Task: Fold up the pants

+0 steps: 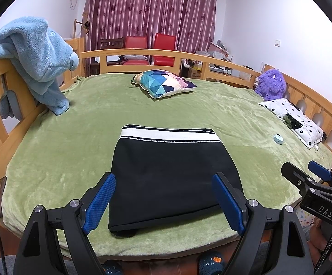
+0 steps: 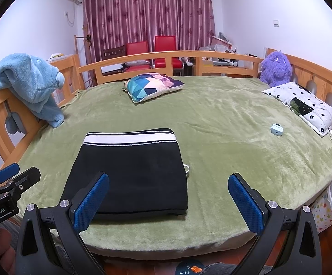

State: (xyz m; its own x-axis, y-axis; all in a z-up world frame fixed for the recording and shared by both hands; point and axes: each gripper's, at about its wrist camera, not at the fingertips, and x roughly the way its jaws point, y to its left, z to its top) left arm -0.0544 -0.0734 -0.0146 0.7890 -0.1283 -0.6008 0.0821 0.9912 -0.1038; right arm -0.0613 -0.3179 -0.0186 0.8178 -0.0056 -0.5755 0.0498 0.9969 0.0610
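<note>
1. The pants (image 1: 172, 178) lie folded into a compact rectangle near the front edge of the bed (image 1: 62, 155), waistband away.
2. Left gripper (image 1: 166, 202) and right gripper (image 2: 169, 202): jaws wide open, holding nothing, hanging clear of the cloth.
3. Handling, as judged: soft, light, limp knit. Pinch all layers at the near corners.

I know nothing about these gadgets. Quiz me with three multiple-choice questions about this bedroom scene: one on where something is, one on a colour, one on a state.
1. Where does the purple plush toy sit?
A. far right corner of the bed
B. on a red chair
C. on the floor

2. What colour is the blanket under the pants?
A. red
B. green
C. white

3. How are the right gripper and left gripper?
A. both shut on the pants
B. one open, one shut
C. both open, holding nothing

Answers: 1 A, it leans against the bed rail there. 2 B, the green plush shows all round. 3 C, fingers spread wide apart, pants lying folded.
</note>
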